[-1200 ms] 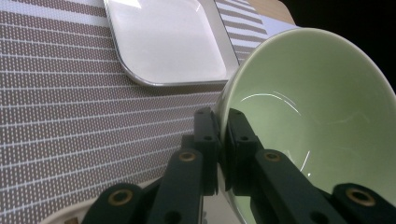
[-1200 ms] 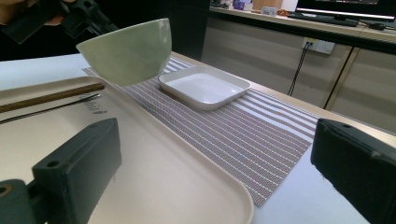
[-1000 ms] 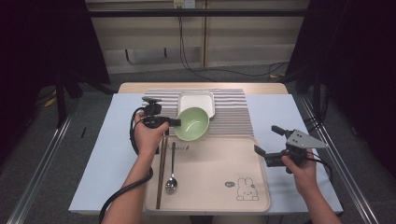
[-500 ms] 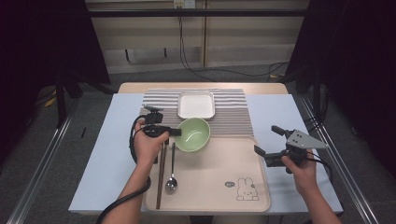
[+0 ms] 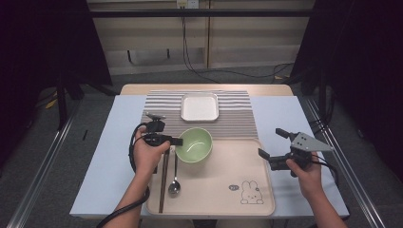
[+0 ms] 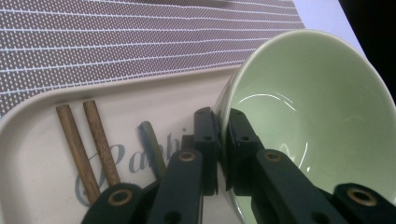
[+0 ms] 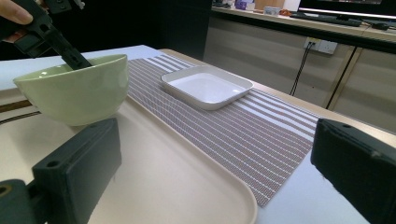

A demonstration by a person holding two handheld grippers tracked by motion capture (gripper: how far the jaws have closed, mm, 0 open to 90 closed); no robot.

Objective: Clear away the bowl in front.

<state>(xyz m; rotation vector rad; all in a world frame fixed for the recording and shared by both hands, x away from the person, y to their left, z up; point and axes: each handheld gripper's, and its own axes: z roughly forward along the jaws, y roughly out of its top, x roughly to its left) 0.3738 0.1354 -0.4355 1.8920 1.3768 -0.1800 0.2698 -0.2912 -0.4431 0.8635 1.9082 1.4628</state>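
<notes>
Over beige tray, fingers pinching bowl rim

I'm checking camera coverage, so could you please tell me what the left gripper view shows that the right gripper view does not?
Left gripper view alone: the left tongs clamped on the green bowl at its rim, one jaw inside and one outside, two wooden chopsticks, a spoon handle and lettering on the tray.

Right gripper view alone: the white square dish and the right tongs, jaws wide apart.

Shared: bowl, tray, striped mat.
</notes>
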